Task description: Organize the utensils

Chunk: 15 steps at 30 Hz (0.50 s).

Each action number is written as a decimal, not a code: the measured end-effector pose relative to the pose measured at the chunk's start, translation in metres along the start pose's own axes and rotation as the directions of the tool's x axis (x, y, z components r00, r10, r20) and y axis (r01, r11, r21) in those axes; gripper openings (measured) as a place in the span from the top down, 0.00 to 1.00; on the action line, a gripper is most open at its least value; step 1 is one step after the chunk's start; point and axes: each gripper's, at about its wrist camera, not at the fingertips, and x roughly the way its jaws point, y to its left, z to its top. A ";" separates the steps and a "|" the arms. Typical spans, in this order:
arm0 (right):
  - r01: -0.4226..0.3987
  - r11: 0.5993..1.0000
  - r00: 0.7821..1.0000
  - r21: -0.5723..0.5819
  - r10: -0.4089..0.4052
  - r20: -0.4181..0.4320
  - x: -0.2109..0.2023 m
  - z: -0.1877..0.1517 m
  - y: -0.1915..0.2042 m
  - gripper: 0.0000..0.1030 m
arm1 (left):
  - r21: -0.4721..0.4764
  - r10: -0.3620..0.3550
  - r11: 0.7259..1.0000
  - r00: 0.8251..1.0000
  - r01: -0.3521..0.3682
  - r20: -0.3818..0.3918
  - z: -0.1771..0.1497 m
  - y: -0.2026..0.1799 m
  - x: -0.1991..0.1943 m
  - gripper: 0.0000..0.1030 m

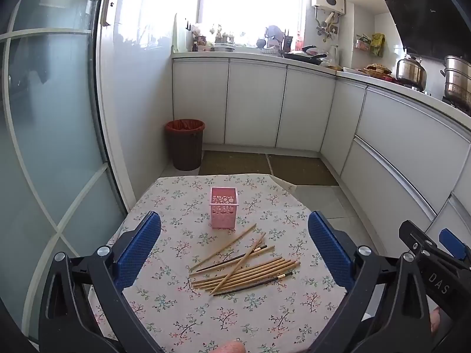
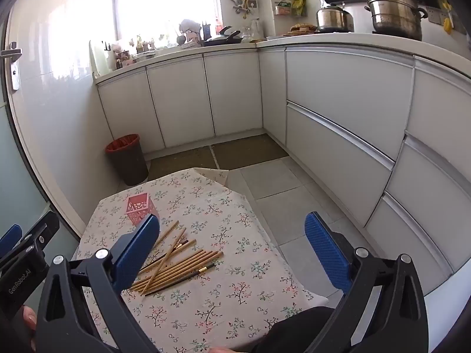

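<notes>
A pile of several wooden and dark chopsticks (image 1: 245,267) lies on the flowered tablecloth (image 1: 206,317), also in the right wrist view (image 2: 176,264). An empty pink perforated holder (image 1: 223,207) stands upright just beyond them, also in the right wrist view (image 2: 139,207). My left gripper (image 1: 234,244) is open and empty, above and short of the pile. My right gripper (image 2: 232,248) is open and empty, to the right of the pile; its left finger (image 2: 137,253) hides part of the chopsticks. The right gripper also shows at the right edge of the left wrist view (image 1: 441,253).
The small table's far edge (image 1: 217,176) drops to a tiled floor. A brown bin with a red liner (image 1: 185,144) stands by the glass door. White cabinets (image 1: 253,103) run along the back and right, with pots (image 2: 394,8) on the counter.
</notes>
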 end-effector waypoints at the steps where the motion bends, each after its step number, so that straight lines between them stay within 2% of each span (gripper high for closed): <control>1: 0.002 1.000 1.000 -0.002 -0.002 0.001 0.000 0.000 0.000 0.06 | 0.000 0.001 1.000 1.000 -0.001 0.003 0.000 0.000 0.000 0.07; 15: -0.001 1.000 1.000 0.005 0.001 -0.008 0.001 0.000 -0.001 0.06 | -0.004 0.000 1.000 1.000 0.000 -0.007 -0.002 -0.003 0.000 0.07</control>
